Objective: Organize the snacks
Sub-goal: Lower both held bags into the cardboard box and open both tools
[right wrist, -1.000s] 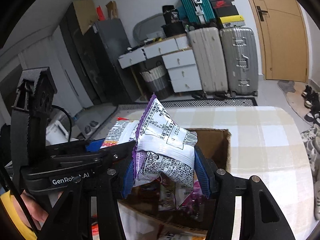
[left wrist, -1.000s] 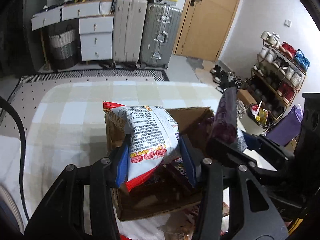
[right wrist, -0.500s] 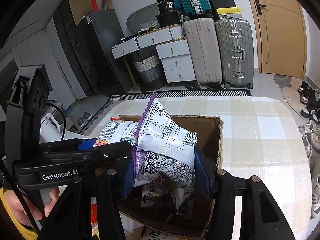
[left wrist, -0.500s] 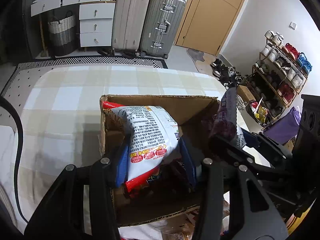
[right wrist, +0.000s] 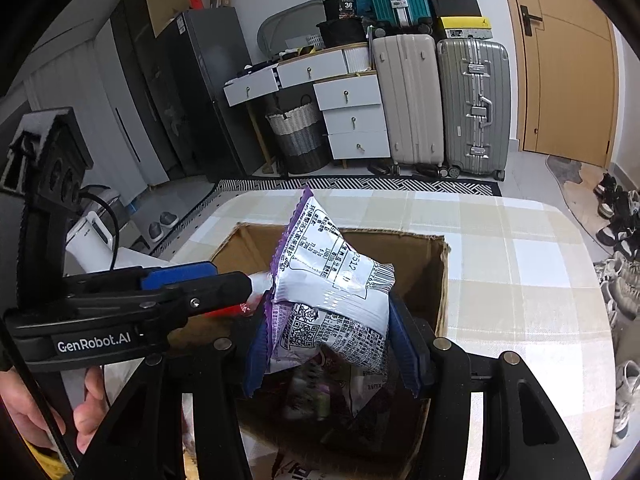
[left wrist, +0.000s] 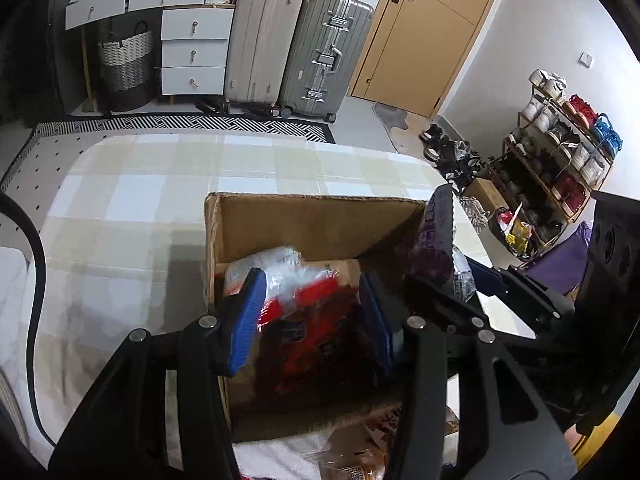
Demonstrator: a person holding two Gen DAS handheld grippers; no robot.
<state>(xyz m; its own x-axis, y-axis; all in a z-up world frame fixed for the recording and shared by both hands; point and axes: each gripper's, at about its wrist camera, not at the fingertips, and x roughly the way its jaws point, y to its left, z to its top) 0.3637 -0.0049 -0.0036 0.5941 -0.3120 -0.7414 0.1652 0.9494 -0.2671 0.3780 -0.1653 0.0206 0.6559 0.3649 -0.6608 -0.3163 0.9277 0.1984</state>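
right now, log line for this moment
left gripper open above box | red bag blurred | right gripper shut on purple bag

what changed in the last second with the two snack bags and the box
The left gripper opened and let go of its white-and-red snack bag, which is dropping, blurred, into the cardboard box. Both grippers also came lower over the box. The right gripper stayed shut on the purple-and-white snack bag, held above the box, which did not visibly shift on the checked tablecloth.
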